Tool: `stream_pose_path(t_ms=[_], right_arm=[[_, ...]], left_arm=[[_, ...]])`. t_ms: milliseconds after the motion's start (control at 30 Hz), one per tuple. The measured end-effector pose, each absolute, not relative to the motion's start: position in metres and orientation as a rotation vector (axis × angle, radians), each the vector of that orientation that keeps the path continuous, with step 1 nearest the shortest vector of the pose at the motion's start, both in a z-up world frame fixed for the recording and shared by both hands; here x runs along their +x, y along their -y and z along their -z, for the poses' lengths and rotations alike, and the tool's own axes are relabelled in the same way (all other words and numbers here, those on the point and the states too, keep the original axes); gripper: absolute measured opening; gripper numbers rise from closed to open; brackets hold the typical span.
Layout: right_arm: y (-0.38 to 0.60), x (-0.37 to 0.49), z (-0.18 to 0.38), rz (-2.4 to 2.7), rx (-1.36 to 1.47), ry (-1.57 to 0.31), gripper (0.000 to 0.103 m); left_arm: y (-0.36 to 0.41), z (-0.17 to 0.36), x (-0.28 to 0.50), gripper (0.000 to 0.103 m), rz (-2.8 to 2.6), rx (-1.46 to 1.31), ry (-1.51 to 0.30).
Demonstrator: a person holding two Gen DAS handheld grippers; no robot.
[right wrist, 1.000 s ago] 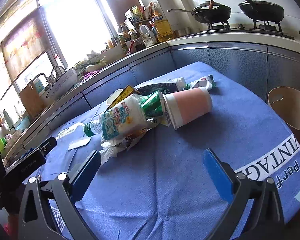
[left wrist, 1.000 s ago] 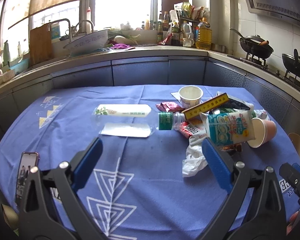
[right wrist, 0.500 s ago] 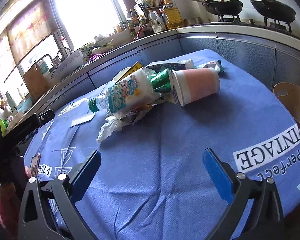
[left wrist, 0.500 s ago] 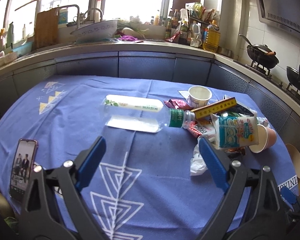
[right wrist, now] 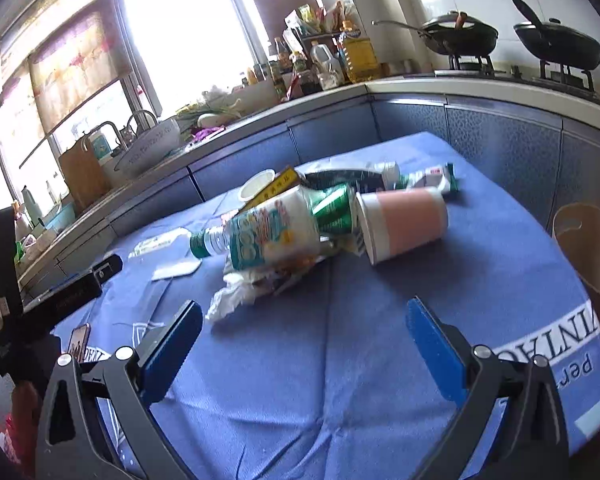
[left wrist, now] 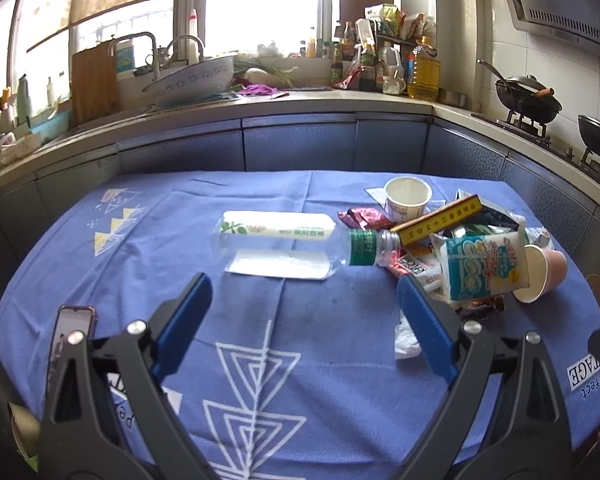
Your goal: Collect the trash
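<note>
Trash heaped on a blue-clothed tabletop [left wrist: 260, 340], both grippers empty above it.

In the left wrist view the left gripper [left wrist: 304, 292] has its jaws wide apart with nothing between them; a clear bottle [left wrist: 300, 244] lies on its side at frame centre, and the trash pile [left wrist: 460, 248] with a pink cup [left wrist: 544, 272] sits at the right. In the right wrist view the right gripper [right wrist: 304, 320] also has its jaws apart and empty, with the pile at frame centre and a phone [right wrist: 79, 342] at lower left.
</note>
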State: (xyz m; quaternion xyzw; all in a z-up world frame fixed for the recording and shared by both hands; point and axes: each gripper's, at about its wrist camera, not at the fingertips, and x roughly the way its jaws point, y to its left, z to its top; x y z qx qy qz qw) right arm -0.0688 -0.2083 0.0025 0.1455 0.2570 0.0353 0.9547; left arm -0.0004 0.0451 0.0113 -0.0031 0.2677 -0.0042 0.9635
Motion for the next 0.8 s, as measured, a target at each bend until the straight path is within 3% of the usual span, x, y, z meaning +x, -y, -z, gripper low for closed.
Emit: stream_pose_path(t_ms=[200,467,633,800], right_arm=[[0.215,-0.075,-0.022,-0.052,0.263,-0.414,0.099],[0.206,-0.073,-0.011,-0.094,0.25,-0.456,0.097],[0.207,-0.07,-0.008,-0.101,0.26,-0.474,0.088],[0.205,-0.07,-0.006,-0.096,0.266,-0.48,0.088]], left_arm=[[-0.035,-0.02,-0.007,0.09,0.06,-0.009,-0.494],[-0.023,-0.008,-0.006,0.09,0.075,0.01,-0.53],[-0.025,-0.006,-0.006,0.09,0.066,0.014,-0.535],[-0.027,-0.003,-0.004,0.09,0.063,0.011,-0.548]])
